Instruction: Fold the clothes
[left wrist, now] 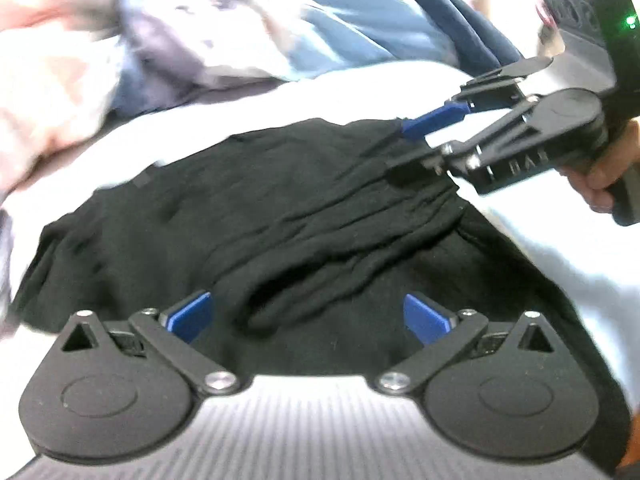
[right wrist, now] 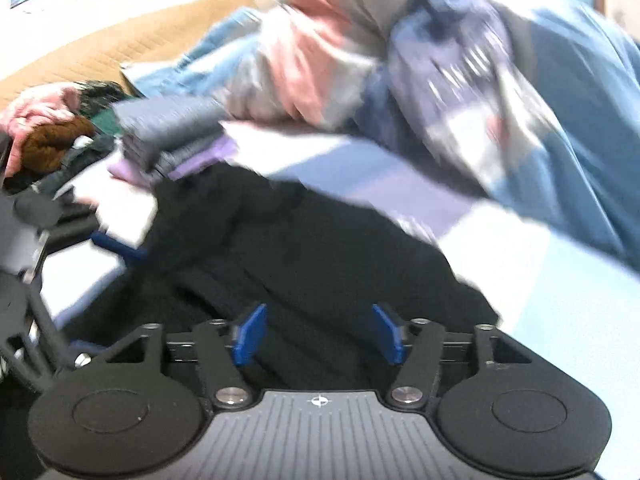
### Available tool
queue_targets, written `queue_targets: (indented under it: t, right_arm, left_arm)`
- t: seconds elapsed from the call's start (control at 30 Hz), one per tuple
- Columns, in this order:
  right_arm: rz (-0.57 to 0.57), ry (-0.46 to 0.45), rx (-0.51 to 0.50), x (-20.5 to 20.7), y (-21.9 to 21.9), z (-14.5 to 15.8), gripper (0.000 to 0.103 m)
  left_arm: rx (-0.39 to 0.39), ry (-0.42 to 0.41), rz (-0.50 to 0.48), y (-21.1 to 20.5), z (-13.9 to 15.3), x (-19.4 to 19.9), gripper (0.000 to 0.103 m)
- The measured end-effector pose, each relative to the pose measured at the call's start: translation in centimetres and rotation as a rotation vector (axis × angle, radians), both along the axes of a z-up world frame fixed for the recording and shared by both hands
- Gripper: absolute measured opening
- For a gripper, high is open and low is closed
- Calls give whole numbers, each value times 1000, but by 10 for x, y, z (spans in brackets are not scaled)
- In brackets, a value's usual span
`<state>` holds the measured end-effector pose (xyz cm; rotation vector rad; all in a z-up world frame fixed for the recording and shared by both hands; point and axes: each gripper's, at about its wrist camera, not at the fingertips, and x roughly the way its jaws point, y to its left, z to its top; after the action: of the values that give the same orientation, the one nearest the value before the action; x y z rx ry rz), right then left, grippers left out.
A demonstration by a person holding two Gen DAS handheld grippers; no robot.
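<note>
A black garment (left wrist: 256,216) lies partly folded and wrinkled on a white surface (left wrist: 560,248). My left gripper (left wrist: 308,318) is open just above its near edge, with a bunched fold between the blue pads. My right gripper (left wrist: 404,148) shows at the upper right, over the garment's far right corner; its blue pads stand apart. In the right wrist view the right gripper (right wrist: 318,334) is open over the black garment (right wrist: 320,248). The left gripper's blue fingertip (right wrist: 116,246) shows at the left edge.
A heap of unfolded clothes in pink, blue and navy (left wrist: 200,28) lies behind the garment. In the right wrist view a stack of folded grey and purple clothes (right wrist: 168,140) sits at the far left, with brown and green items (right wrist: 60,144) beside it.
</note>
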<state>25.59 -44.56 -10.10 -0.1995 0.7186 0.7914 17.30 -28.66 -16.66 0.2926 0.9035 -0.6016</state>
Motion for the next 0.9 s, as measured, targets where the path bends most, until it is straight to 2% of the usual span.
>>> queue_targets:
  t: [0.13,0.2,0.33,0.4,0.43,0.57,0.63,0.67,0.7,0.73,0.77,0.87,0.9]
  right_arm:
    - [107,-57,23,6,74,20,70]
    - [185,-124,-13,4,124,21,70]
    - [363,-296,-164,-11,237,4,68]
    - [411,-305,-272,-13,288,-16,65]
    - [429,-298,-319,-13,310,-27,60]
    - [383,-270,-450,-2,369,-64,59]
    - [352,-245,-518,6,385,-79,58]
    - [325,-245,-517,9,387,-79,58]
    - [298,-246,-516,12,389,-79,50]
    - [271,-246,-515,15,390,-79,20]
    - [241,-238,-502,18,391,-77,6]
    - [140,-150,-357,20,383,-47,4]
    - [140,-141,-289,10,380,-31,4]
  left_arm:
    - [1,78,185,64,5,-22,103]
    - [5,115,272,96,5,-31,103]
    - [-7,162,416,159,10,-51,103]
    - [6,168,461,186,15,-62,103]
    - [14,169,475,195,15,-65,103]
    - [18,183,527,231,16,-77,103]
    - [19,190,546,246,14,-81,103]
    - [22,191,552,252,13,-81,103]
    - [20,192,557,259,14,-85,103]
    - [17,193,561,267,15,-90,103]
    - [11,193,563,271,15,-92,103]
    - [-5,197,556,277,15,-95,103]
    - [-12,199,550,276,16,-99,103]
